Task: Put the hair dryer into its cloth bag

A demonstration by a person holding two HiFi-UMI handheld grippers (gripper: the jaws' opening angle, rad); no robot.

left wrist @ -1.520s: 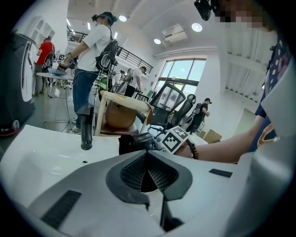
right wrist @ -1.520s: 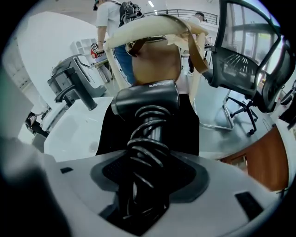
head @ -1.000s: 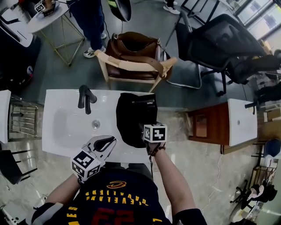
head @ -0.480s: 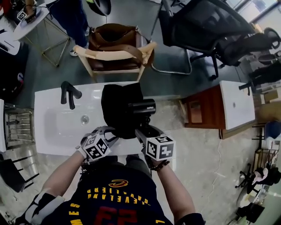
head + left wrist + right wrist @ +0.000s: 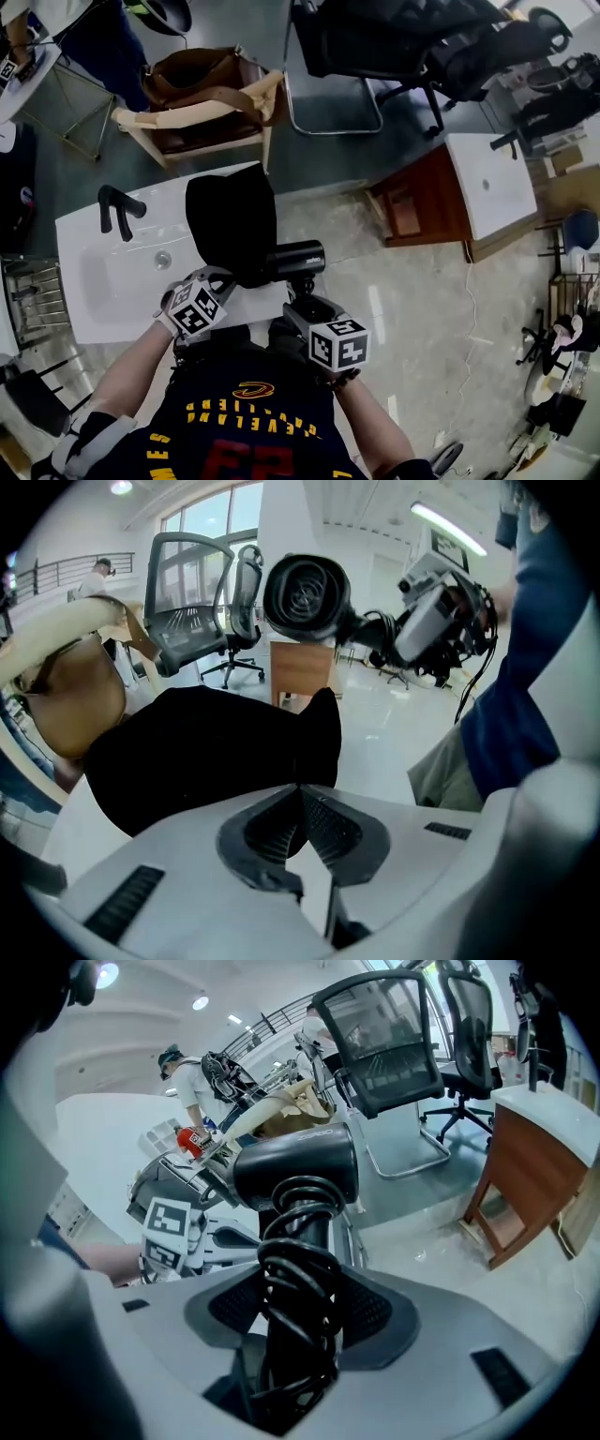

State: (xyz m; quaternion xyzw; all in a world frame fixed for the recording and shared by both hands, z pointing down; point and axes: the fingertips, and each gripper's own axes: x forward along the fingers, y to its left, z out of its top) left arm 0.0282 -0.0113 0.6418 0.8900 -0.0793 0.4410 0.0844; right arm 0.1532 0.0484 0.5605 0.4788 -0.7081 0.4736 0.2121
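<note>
The black cloth bag [image 5: 228, 216] lies on the white sink counter [image 5: 89, 319]. My left gripper [image 5: 226, 278] sits at the bag's near edge. Its jaws have just been closing and now meet on a fold of the black cloth [image 5: 216, 752], with the left gripper [image 5: 300, 789] shut on it. The black hair dryer [image 5: 296, 257] hangs just right of the bag, barrel level. My right gripper [image 5: 305, 302] is shut on its handle, which has the coiled cord [image 5: 298, 1279] wound around it. From the left gripper view the hair dryer [image 5: 305, 597] shows its round end above the bag.
A black faucet [image 5: 117, 207] stands over the basin [image 5: 127, 272] left of the bag. Behind the counter are a wooden chair [image 5: 202, 98] holding a brown bag and a black office chair [image 5: 375, 42]. A wooden cabinet [image 5: 436, 202] with a white top stands at the right.
The right gripper lifted the hair dryer off the bag and drew it toward the near right. The left gripper came in from the front left, opened at the bag's edge, then closed there.
</note>
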